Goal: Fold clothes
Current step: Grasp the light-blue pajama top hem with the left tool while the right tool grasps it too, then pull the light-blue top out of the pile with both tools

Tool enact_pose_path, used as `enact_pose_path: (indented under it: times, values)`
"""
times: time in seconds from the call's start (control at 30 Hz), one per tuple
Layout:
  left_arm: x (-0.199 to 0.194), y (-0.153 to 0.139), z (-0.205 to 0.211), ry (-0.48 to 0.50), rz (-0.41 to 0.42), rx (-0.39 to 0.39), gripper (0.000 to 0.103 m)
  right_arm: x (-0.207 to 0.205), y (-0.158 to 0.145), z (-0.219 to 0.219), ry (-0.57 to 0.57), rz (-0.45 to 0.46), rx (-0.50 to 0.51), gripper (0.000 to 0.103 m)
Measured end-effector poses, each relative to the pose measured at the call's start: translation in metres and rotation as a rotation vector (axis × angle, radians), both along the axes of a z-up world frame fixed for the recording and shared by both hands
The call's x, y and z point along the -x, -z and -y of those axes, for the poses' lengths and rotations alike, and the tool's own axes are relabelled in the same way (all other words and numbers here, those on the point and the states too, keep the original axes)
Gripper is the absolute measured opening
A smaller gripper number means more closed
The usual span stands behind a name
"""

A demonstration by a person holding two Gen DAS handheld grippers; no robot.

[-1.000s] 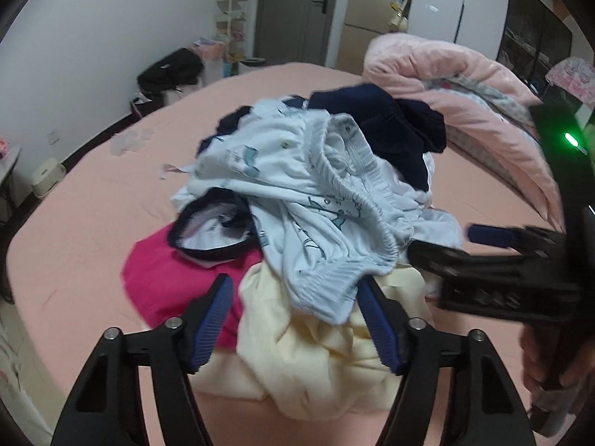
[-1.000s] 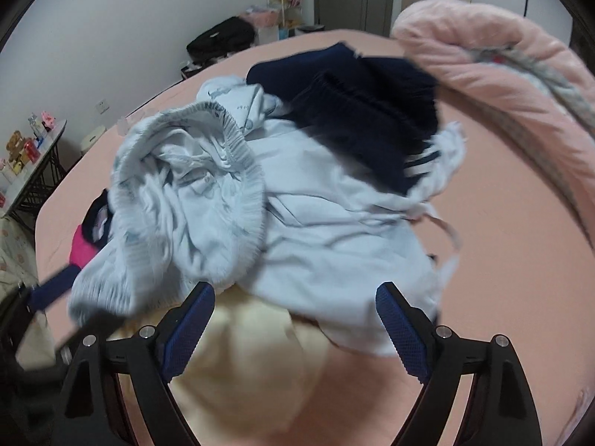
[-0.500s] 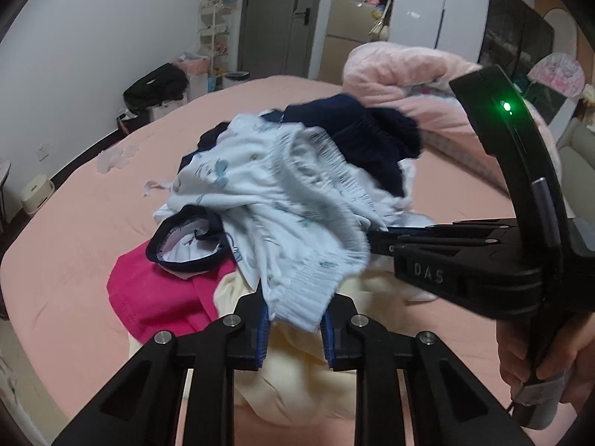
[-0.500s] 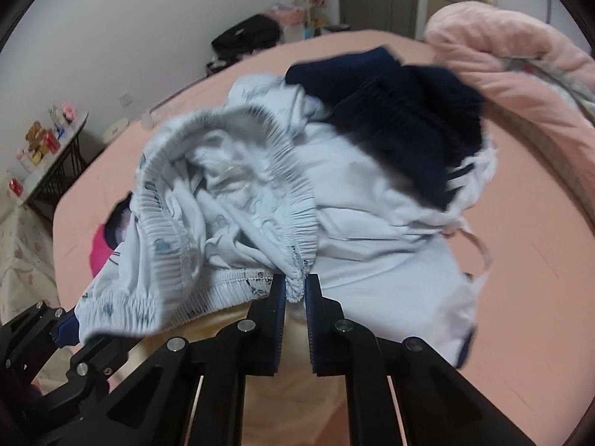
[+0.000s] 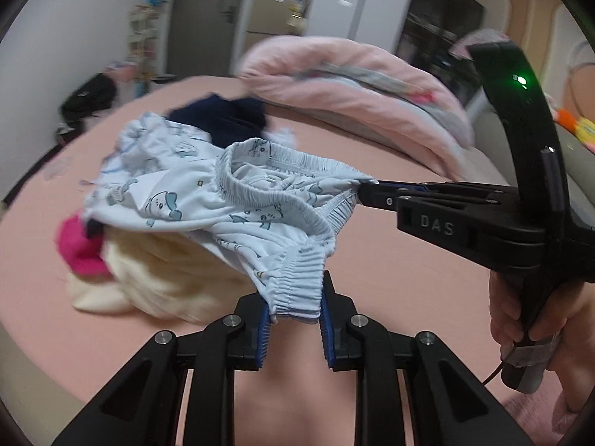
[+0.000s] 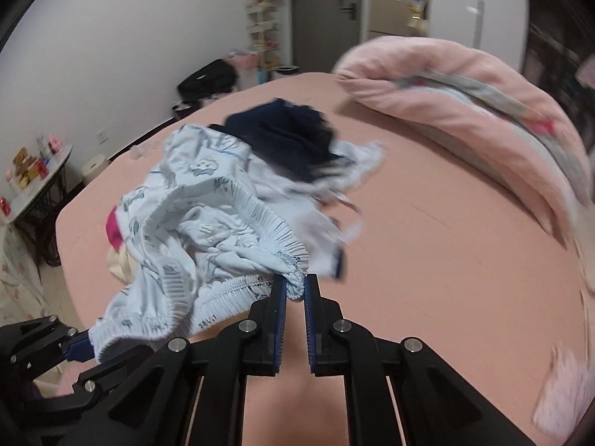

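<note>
Both grippers are pinching the elastic waistband of the pale blue printed shorts (image 5: 238, 204), which are hanging between them above the pink bed (image 5: 409, 278) with the far end trailing on the clothes pile (image 5: 156, 271). The left gripper (image 5: 293, 308) is clamping a thick bunch of gathered waistband between its blue pads, and the right gripper (image 6: 295, 290) is biting only a small tuft at the band's edge.

That thin bite looks like the weaker point — if the two hands are pulling apart to stretch the band flat, the tuft is likely to be slipping out and the shorts dropping on one side. The band is also twisting between the two grips, so laying it down as it hangs would probably be pressing a twist into the fold.

The shorts are overlapping the cream garment (image 5: 156, 278) and lying close to the navy garment (image 6: 290, 137) and the magenta garment (image 5: 80, 252) — lifting quickly could be dragging one of those along or tumbling the pile across the bed. The legs are bunching out of clear sight, so I cannot tell whether one is tucked inside out.
</note>
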State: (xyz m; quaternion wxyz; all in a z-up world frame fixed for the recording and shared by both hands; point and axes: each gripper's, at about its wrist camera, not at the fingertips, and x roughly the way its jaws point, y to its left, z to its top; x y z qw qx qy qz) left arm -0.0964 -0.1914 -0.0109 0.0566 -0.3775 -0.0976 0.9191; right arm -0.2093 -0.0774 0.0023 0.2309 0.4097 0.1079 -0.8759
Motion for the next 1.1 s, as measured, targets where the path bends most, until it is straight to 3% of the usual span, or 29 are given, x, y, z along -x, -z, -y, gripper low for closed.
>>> enact_pose_path:
  times: [0.13, 0.3, 0.43, 0.6, 0.73, 0.8, 0.87, 0.9, 0.97, 1.0, 1.1]
  values:
    - [-0.011, 0.002, -0.061, 0.131, 0.024, 0.003, 0.020, -0.034, 0.001, -0.075, 0.092, 0.016, -0.014, 0.007]
    - [-0.021, 0.019, -0.144, 0.291, 0.085, -0.059, 0.020, -0.069, 0.011, -0.167, 0.236, 0.037, -0.026, 0.007]
    - [-0.032, 0.036, -0.206, 0.380, 0.132, -0.046, 0.020, -0.093, 0.026, -0.238, 0.328, 0.101, 0.016, 0.007]
    - [-0.049, 0.053, -0.265, 0.476, 0.222, -0.095, 0.020, -0.126, 0.047, -0.316, 0.429, 0.148, 0.044, 0.008]
    - [-0.070, 0.070, -0.281, 0.508, 0.300, -0.039, 0.021, -0.140, 0.079, -0.335, 0.418, 0.243, -0.006, 0.009]
    - [-0.067, 0.081, -0.271, 0.472, 0.360, -0.043, 0.023, -0.148, 0.087, -0.338, 0.399, 0.244, -0.062, 0.009]
    - [-0.066, 0.088, -0.253, 0.407, 0.407, -0.064, 0.033, -0.150, 0.089, -0.345, 0.391, 0.244, -0.054, 0.009]
    - [-0.064, 0.089, -0.246, 0.389, 0.408, -0.083, 0.038, -0.148, 0.088, -0.348, 0.398, 0.252, -0.012, 0.010]
    - [-0.059, 0.081, -0.234, 0.365, 0.381, -0.130, 0.054, -0.145, 0.091, -0.359, 0.397, 0.291, 0.058, 0.024]
    - [-0.056, 0.077, -0.232, 0.366, 0.367, -0.141, 0.055, -0.140, 0.097, -0.360, 0.401, 0.310, 0.077, 0.035]
    - [-0.042, 0.064, -0.239, 0.395, 0.317, -0.180, 0.055, -0.133, 0.118, -0.357, 0.423, 0.366, 0.099, 0.038]
